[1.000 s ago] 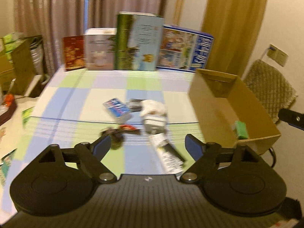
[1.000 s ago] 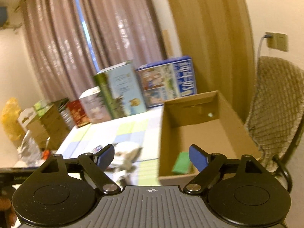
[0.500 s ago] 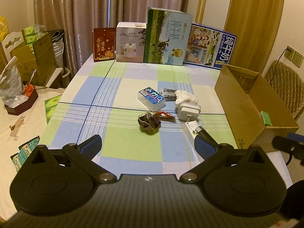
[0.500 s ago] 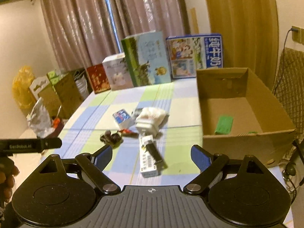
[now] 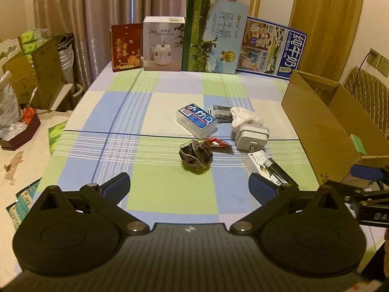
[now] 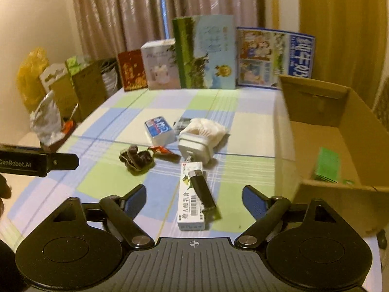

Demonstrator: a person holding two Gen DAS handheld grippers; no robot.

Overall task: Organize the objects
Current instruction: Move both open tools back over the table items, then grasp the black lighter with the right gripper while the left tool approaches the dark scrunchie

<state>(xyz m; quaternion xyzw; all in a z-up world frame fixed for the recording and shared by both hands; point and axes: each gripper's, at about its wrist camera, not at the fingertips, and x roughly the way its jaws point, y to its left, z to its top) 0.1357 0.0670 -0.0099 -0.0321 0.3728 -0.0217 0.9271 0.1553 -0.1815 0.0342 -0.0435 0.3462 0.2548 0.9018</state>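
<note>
Where the checked tablecloth shows mid-table, small objects cluster: a clear case, a white adapter, a boxed tube bearing what seems a lighter. Cardboard box stands rightward. Left gripper and right gripper hover spread, empty.

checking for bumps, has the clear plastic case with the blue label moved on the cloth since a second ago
No. The plastic case sits beside the same dark line in the tablecloth as half a second ago; only the camera shifted.
</note>
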